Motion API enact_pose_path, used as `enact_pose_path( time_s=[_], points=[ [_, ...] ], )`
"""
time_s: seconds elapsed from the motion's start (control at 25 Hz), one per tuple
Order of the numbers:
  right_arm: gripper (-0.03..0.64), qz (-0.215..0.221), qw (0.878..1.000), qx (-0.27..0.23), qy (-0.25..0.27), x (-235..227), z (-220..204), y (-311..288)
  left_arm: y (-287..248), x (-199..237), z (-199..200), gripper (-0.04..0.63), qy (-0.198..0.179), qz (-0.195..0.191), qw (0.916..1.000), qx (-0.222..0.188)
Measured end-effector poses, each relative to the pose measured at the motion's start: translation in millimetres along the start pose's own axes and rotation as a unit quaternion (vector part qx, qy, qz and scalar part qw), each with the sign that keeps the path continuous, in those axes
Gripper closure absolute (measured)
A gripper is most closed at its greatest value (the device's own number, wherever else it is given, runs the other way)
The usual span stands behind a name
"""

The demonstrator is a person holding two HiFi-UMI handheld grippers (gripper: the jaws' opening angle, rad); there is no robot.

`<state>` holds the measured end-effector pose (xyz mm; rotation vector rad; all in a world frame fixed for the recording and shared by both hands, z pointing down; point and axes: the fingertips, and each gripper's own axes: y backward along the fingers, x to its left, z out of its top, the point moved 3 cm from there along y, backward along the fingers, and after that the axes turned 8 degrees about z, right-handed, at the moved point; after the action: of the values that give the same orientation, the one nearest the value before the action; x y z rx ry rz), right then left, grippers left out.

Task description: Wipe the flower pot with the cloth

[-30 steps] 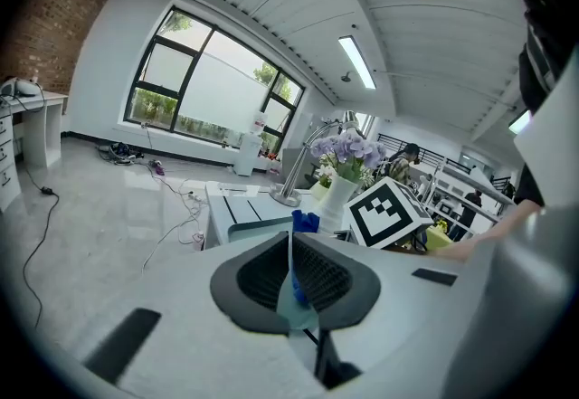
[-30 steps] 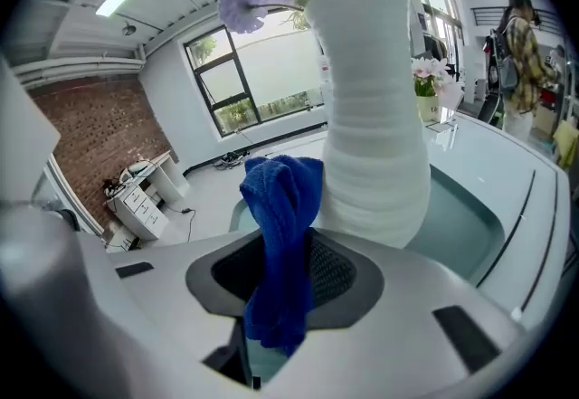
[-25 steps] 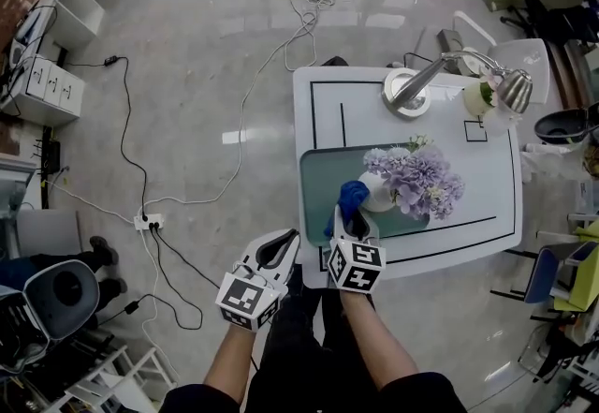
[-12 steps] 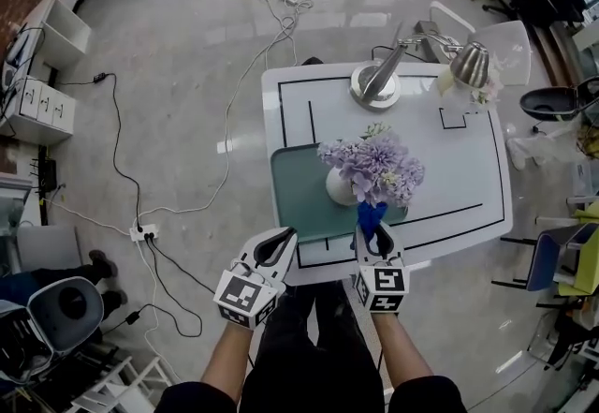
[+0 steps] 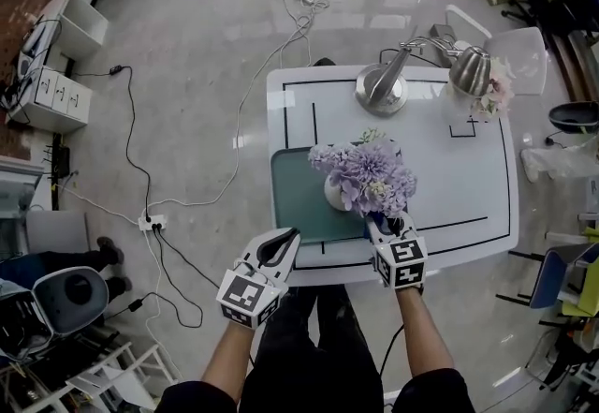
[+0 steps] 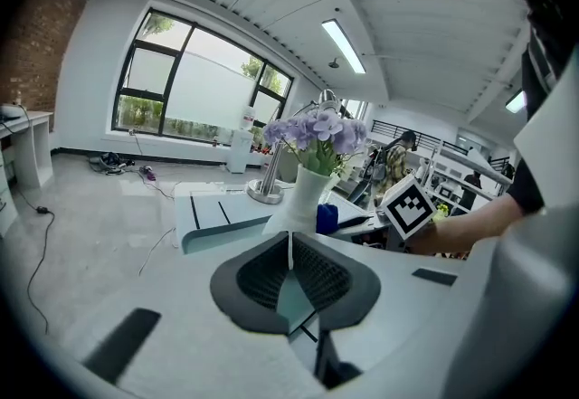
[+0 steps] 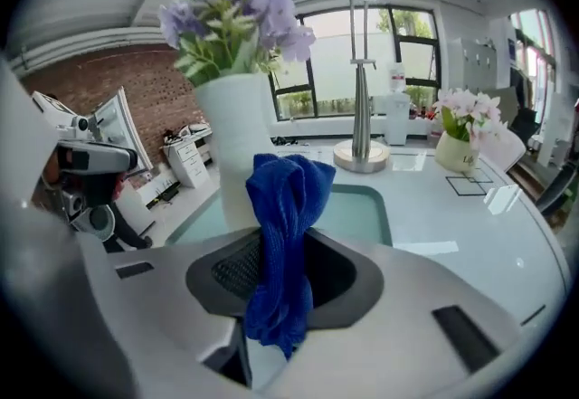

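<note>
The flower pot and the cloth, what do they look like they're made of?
The flower pot looks like matte white ceramic, possibly plastic: a smooth, opaque, evenly white wall without sharp glare. The cloth looks like blue microfibre or terry: a fine knobbly weave, bunched in soft folds.

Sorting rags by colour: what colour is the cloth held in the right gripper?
Deep blue. The cloth shows best in the right gripper view.
</note>
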<state>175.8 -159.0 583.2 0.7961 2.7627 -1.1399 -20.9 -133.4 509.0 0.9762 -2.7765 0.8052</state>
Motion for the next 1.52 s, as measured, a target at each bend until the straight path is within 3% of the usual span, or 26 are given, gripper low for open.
enact_pose_path(
  time_s=[0.12, 0.24, 0.4, 0.56, 0.72, 0.96, 1.36, 1.52],
  points=[
    [0.509, 0.027, 0.999, 0.021, 0.007, -15.9, -9.1, -2.9, -5.3, -0.5, -0.3, 0.577, 0.003, 0.014, 0.9999, 0.002],
    [0.509, 0.084, 0.996, -0.002, 0.037, -28.5, 12.2, 3.2, -10.4, 0.8, 1.8, 0.577, 0.007, 0.030, 0.9995, 0.004],
    [0.509, 0.194, 0.975, -0.032, 0.100, -26.7, 52.9, 5.9, -18.6, 0.0, 1.7, 0.577, 0.011, 0.045, 0.9989, 0.008],
    [0.509, 0.253, 0.958, -0.015, 0.131, -29.8, 63.1, -6.4, -27.1, -4.0, -0.4, 0.577, 0.011, 0.056, 0.9982, 0.017],
    [0.509, 0.278, 0.950, 0.011, 0.139, -32.8, 50.4, -22.1, -35.0, -4.8, -1.7, 0.577, 0.011, 0.066, 0.9975, 0.023],
    [0.509, 0.281, 0.950, 0.036, 0.133, -50.9, 31.9, -35.6, -56.2, -8.5, 1.9, 0.577, 0.005, 0.066, 0.9974, 0.029],
    [0.509, 0.303, 0.942, -0.044, 0.137, -53.2, 88.0, -22.4, -85.1, -18.9, 14.0, 0.577, -0.007, 0.043, 0.9989, 0.016],
    [0.509, 0.310, 0.940, -0.035, 0.139, -49.1, 84.2, -33.3, -92.1, -20.9, 14.2, 0.577, -0.006, 0.036, 0.9992, 0.017]
  ],
)
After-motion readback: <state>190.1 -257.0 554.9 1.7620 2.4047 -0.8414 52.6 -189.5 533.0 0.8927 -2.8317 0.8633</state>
